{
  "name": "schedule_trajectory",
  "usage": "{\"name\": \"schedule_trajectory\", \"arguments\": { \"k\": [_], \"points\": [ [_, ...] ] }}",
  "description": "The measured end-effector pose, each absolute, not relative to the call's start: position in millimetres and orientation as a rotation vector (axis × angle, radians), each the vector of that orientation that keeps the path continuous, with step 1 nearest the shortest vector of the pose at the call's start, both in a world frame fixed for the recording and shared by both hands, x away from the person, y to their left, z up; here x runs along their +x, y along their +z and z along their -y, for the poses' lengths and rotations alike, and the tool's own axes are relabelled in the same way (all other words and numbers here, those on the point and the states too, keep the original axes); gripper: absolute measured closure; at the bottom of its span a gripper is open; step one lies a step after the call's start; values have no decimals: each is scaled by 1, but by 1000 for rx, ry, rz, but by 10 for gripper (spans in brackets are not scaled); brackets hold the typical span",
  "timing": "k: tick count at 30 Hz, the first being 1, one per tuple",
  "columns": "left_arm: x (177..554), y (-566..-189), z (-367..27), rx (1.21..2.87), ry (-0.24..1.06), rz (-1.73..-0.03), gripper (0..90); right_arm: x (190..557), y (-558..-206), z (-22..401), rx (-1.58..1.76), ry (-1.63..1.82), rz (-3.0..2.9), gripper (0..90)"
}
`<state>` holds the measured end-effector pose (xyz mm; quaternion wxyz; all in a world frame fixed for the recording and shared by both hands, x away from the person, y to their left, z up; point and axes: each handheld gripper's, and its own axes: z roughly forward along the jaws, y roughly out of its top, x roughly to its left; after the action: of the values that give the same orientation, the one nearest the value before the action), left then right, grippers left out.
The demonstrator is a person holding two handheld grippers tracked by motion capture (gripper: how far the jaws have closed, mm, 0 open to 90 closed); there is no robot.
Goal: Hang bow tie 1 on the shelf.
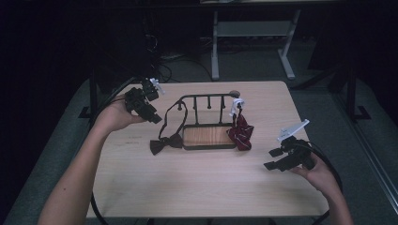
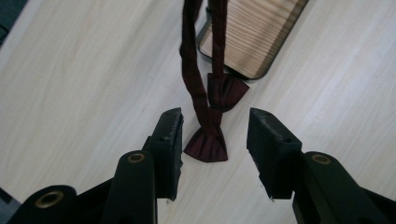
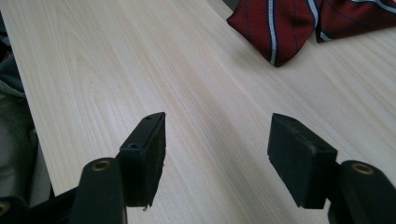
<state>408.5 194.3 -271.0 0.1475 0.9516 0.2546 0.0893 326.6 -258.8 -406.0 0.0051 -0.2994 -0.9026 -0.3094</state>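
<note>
A dark maroon bow tie [image 1: 166, 143] lies on the table, and its strap loops up over the left end of a black rack [image 1: 209, 99] with a wooden base [image 1: 209, 136]. My left gripper [image 1: 157, 117] hovers left of the rack, open. In the left gripper view the bow tie [image 2: 208, 142] lies just beyond the jaws of that gripper [image 2: 215, 126], with nothing between the pads. A red striped tie [image 1: 241, 131] hangs from the rack's right end by a white clip. My right gripper [image 1: 272, 159] stands open near the table's right edge, and its own view has the gripper [image 3: 217, 135] over bare wood, the striped tie [image 3: 280, 28] ahead.
The light wooden table [image 1: 197, 187] has rounded corners. Behind it stand a white desk frame [image 1: 253, 42] and cables on a dark floor. Black cables trail from both grippers past the table's sides. The wooden base [image 2: 252, 32] lies past the bow tie.
</note>
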Motion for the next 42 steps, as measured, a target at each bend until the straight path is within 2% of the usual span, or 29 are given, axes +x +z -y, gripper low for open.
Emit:
{"name": "schedule_trajectory", "arguments": {
  "k": [42],
  "points": [
    [361,-317,-222,2688,209,-674,449,326,-406,261,-964,-945,2838,361]
  ]
}}
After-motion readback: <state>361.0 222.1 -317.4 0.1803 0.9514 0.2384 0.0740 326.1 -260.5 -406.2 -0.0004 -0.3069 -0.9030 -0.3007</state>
